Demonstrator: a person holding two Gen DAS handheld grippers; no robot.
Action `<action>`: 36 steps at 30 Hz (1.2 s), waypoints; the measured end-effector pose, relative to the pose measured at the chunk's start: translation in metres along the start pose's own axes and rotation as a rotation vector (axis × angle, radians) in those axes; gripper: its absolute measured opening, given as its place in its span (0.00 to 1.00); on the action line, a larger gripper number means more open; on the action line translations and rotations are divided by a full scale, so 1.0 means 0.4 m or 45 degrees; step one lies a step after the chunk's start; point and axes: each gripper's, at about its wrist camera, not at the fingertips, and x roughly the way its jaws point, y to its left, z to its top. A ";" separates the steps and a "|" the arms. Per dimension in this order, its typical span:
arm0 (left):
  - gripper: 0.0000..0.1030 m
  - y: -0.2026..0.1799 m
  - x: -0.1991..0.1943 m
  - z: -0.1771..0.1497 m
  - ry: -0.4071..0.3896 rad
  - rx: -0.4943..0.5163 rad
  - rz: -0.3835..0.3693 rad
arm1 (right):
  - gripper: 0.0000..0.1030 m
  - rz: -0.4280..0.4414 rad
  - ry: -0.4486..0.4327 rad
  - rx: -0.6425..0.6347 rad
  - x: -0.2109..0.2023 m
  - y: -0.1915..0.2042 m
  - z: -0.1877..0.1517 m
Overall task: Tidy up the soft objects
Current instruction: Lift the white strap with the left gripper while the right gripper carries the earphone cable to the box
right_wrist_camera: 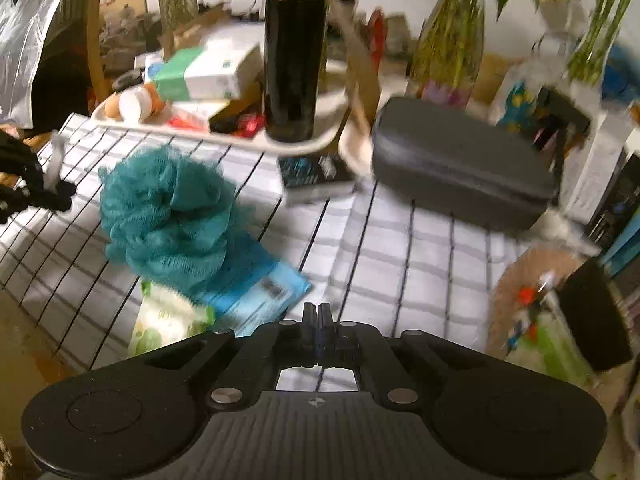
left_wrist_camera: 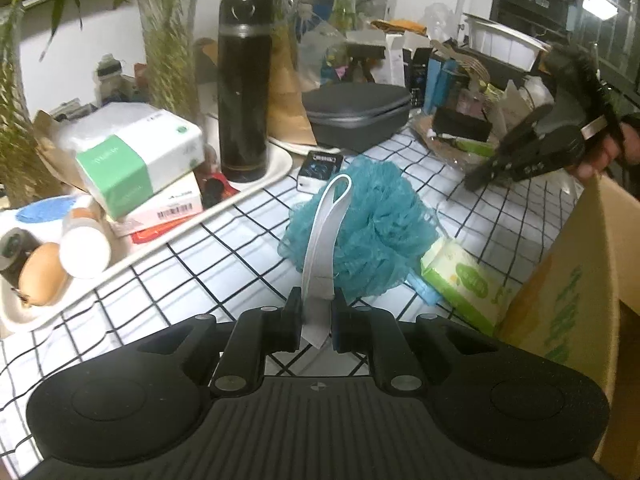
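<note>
Teal bath pouf held by its white loop

I have the left gripper (left_wrist_camera: 316, 320) pinched on the white ribbon loop (left_wrist_camera: 326, 240) of the teal mesh pouf (left_wrist_camera: 366, 232); the pouf is a ruffled, crumpled ball of netting, resting on the checked worktop (left_wrist_camera: 224, 256) just in front of the black flask (left_wrist_camera: 242, 88), touching a green-and-white tissue pack (left_wrist_camera: 460, 280). A blue packet (right_wrist_camera: 256, 296) lies beside the pouf. My right gripper (right_wrist_camera: 318, 316) is fully closed with nothing between its fingers, blurred
</note>
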 end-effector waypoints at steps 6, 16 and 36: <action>0.13 0.006 -0.036 0.008 -0.040 -0.041 0.043 | 0.24 0.139 0.095 0.212 0.047 -0.034 -0.014; 0.13 0.032 -0.086 0.032 -0.090 -0.145 0.113 | 0.36 0.106 0.177 0.201 0.150 -0.012 -0.016; 0.13 -0.032 -0.253 0.078 -0.080 -0.227 0.187 | 0.04 -0.047 0.052 0.073 0.013 0.028 -0.005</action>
